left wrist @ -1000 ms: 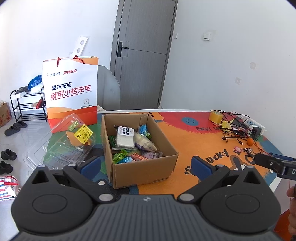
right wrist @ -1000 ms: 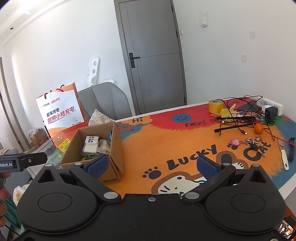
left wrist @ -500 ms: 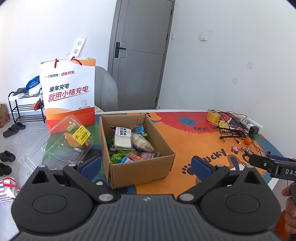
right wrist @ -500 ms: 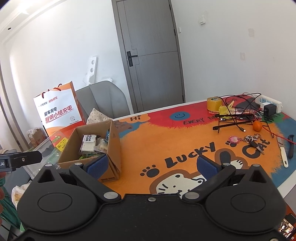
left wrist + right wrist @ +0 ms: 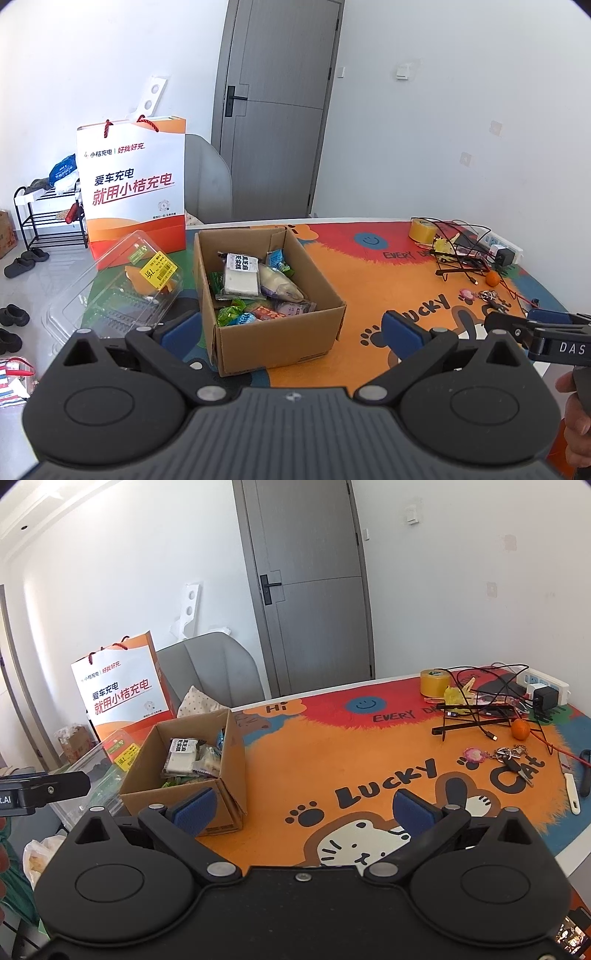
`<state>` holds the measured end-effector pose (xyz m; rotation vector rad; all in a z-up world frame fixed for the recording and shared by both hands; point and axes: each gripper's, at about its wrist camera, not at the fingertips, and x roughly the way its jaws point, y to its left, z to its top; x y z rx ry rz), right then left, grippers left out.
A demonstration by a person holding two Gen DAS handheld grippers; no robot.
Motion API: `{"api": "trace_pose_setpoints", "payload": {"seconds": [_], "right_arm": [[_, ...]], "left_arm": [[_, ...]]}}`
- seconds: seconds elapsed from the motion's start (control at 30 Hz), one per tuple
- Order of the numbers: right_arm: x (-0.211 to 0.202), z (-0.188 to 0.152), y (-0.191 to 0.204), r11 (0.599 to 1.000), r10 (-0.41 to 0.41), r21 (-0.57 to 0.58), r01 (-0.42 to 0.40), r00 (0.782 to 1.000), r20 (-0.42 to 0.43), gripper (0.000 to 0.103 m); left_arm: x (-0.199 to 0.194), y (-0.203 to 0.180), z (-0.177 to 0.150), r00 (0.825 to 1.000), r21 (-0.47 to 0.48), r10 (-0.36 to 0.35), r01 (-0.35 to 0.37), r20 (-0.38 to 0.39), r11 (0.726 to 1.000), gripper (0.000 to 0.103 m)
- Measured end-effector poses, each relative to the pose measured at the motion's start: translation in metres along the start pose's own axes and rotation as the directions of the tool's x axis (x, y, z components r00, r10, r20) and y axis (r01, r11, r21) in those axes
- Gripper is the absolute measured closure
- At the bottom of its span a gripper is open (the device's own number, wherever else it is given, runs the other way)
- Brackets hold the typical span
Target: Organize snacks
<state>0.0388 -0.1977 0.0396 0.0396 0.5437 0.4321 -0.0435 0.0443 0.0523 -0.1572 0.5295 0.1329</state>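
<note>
An open cardboard box (image 5: pixel 271 334) stands on the orange cartoon mat and holds several wrapped snacks, among them a white packet (image 5: pixel 241 277). The box also shows in the right wrist view (image 5: pixel 236 764). An open clear plastic clamshell (image 5: pixel 122 291) with a yellow label lies left of the box. My left gripper (image 5: pixel 291 330) is open and empty, held above the table just in front of the box. My right gripper (image 5: pixel 303 808) is open and empty, above the mat to the right of the box.
An orange and white paper bag (image 5: pixel 133 188) stands behind the clamshell. At the far right lie a tape roll (image 5: pixel 435 682), cables and a power strip (image 5: pixel 543 690), a small orange (image 5: pixel 521 729), keys (image 5: pixel 511 757) and a white knife (image 5: pixel 570 786). A grey chair (image 5: pixel 210 675) stands behind the table.
Both grippers have drifted slightly back and up, so the box and mat sit a little lower and farther in each view. Both stay open and empty.
</note>
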Motion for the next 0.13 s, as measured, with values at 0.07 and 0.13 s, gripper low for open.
{"api": "trace_pose_setpoints", "payload": {"seconds": [0.07, 0.13], "right_arm": [[0.0006, -0.0002, 0.0017, 1.000, 0.003, -0.005, -0.003, 1.000, -0.002, 0.000], [0.0020, -0.0005, 0.0032, 1.000, 0.006, -0.006, -0.006, 1.000, -0.005, 0.000]], "left_arm": [[0.0005, -0.0007, -0.0006, 1.000, 0.006, -0.001, 0.001, 0.001, 1.000, 0.000], [0.0020, -0.0014, -0.0009, 1.000, 0.010, 0.002, -0.002, -0.001, 1.000, 0.000]]}}
